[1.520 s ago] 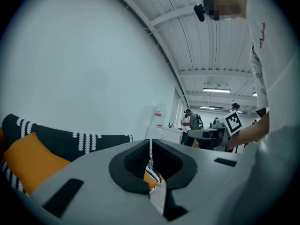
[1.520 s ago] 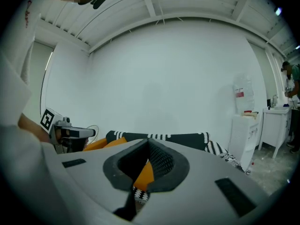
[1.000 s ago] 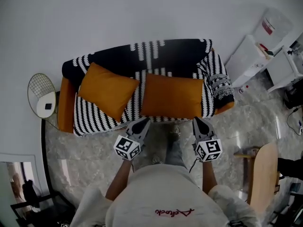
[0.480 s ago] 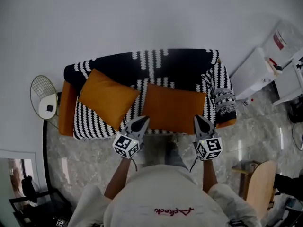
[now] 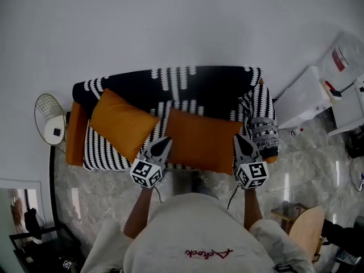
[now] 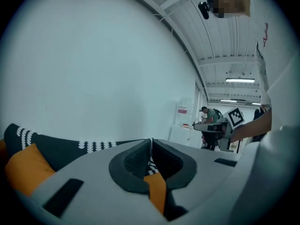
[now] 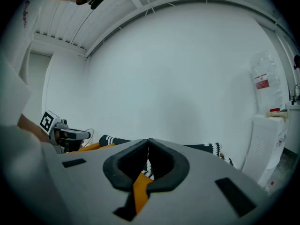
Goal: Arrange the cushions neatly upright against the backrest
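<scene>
When one looks down from the head view, an orange sofa (image 5: 74, 144) stands against a white wall, and a black-and-white striped throw (image 5: 108, 149) covers its seat and its backrest (image 5: 216, 90). Two orange cushions are on it. The left cushion (image 5: 120, 124) stands on one corner, like a diamond, near the left arm and leans toward the backrest. The right cushion (image 5: 202, 141) sits in the middle of the seat, in front of the backrest, and seems to lie rather flat. The left hand-held gripper (image 5: 165, 142) points at the front left corner of this cushion and the right hand-held gripper (image 5: 241, 138) at its right edge; whether they touch it I cannot tell. A round wire side table (image 5: 48, 117) is beside the sofa on the left. From the left gripper view, the left hand-held gripper (image 6: 151, 142) has its jaws pressed together with nothing between them; orange fabric of the right cushion (image 6: 157, 193) shows below through the gap, and the left cushion (image 6: 26, 170) is at the left edge. From the right gripper view, the right hand-held gripper (image 7: 148, 142) is closed in the same way and holds nothing, with the right cushion (image 7: 139, 191) under it.
</scene>
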A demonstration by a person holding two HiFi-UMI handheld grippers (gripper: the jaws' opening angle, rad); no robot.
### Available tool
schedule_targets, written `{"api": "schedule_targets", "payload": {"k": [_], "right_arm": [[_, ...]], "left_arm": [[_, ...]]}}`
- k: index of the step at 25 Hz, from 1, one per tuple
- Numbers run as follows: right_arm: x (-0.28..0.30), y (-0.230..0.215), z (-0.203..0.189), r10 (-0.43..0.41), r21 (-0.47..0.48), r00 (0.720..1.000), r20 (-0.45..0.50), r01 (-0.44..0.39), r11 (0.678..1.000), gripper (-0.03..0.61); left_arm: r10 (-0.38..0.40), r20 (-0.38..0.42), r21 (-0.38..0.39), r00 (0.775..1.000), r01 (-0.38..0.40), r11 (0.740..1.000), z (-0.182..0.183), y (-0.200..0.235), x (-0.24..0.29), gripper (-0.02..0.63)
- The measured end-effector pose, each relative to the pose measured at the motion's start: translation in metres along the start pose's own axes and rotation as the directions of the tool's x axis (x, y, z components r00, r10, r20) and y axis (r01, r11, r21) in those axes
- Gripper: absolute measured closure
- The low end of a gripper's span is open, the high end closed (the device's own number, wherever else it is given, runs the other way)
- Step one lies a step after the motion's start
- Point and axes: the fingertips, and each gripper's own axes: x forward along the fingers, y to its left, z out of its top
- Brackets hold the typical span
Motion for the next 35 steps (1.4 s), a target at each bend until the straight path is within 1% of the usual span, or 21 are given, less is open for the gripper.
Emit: {"api": "schedule_targets", "payload": {"k": [5,8,14,22,28,35], "right_arm": [[0.014,-0.026,-0.003,0.023,0.004,1.000,-0.015,-0.023,1.000,0.551],[0.022,-0.032,-0.008,0.031,0.005,0.999,-0.031,-0.031,0.999,0.551],[0.039,-0.048,-0.023,0.018,0.010,0.996,-0.084,-0.018,1.000,0.551],[0.065,-0.069,-0.058,-0.026,0.026,0.984,-0.175,0.031,0.999,0.551],[0.073,-0.082,-0.105,-0.047,0.067,0.966,-0.255,0.066,0.996,0.551],[0.055,-0.086,-0.185,-0.054,0.128,0.919,-0.391,0.113,0.985,0.551]], "left_arm": [[0.034,-0.003,0.008,0.999,-0.034,0.999,0.004,0.006,0.020,0.571],[0.047,-0.018,0.002,0.999,-0.047,0.999,-0.001,0.013,0.025,0.572],[0.056,-0.082,-0.040,0.995,-0.060,0.997,-0.027,0.035,0.038,0.572],[0.044,-0.187,-0.093,0.981,-0.062,0.994,-0.066,0.078,0.064,0.571],[0.040,-0.259,-0.126,0.965,-0.075,0.989,-0.103,0.100,0.075,0.572],[0.044,-0.341,-0.189,0.939,-0.115,0.975,-0.165,0.115,0.079,0.572]]}}
